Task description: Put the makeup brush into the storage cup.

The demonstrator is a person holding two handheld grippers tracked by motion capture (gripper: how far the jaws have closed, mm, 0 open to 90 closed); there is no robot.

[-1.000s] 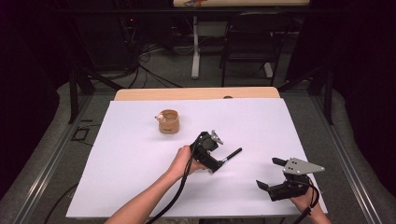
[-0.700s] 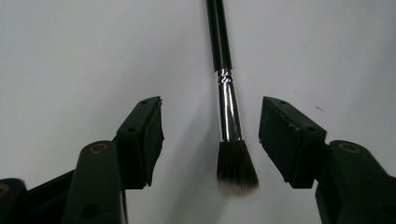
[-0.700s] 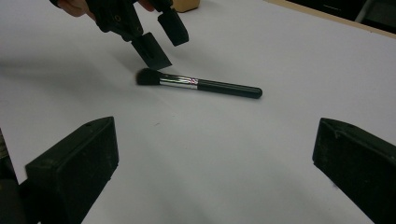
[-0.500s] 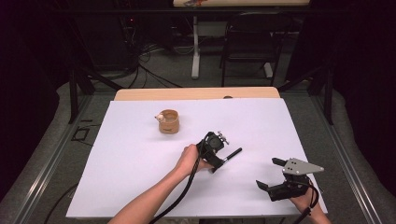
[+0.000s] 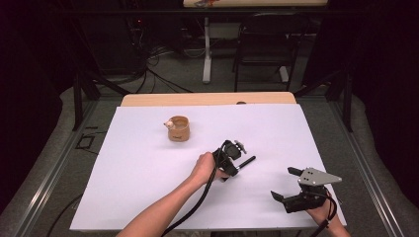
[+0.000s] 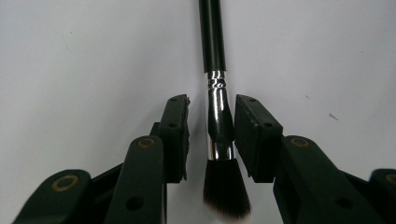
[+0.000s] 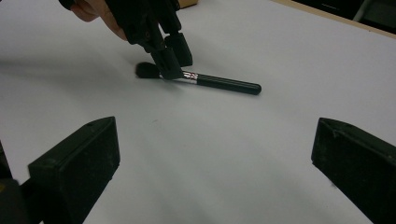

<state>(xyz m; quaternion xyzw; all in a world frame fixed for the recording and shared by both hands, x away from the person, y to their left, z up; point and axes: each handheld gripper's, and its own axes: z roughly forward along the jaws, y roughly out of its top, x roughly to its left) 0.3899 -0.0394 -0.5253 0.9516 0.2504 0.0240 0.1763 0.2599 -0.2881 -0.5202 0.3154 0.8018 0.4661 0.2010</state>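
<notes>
Makeup brush (image 6: pixel 218 116) lying flat on white desk (image 5: pixel 148 163), near centre. Left gripper (image 5: pixel 236 163) lowering over it, jaws just closing around silver ferrule, right pad touching, left pad a gap away, not yet clamping. Right gripper (image 5: pixel 285 183) resting well apart near desk's edge, jaws standing wide, holding nothing. Wooden cup (image 5: pixel 178 128) sitting farther back.
</notes>
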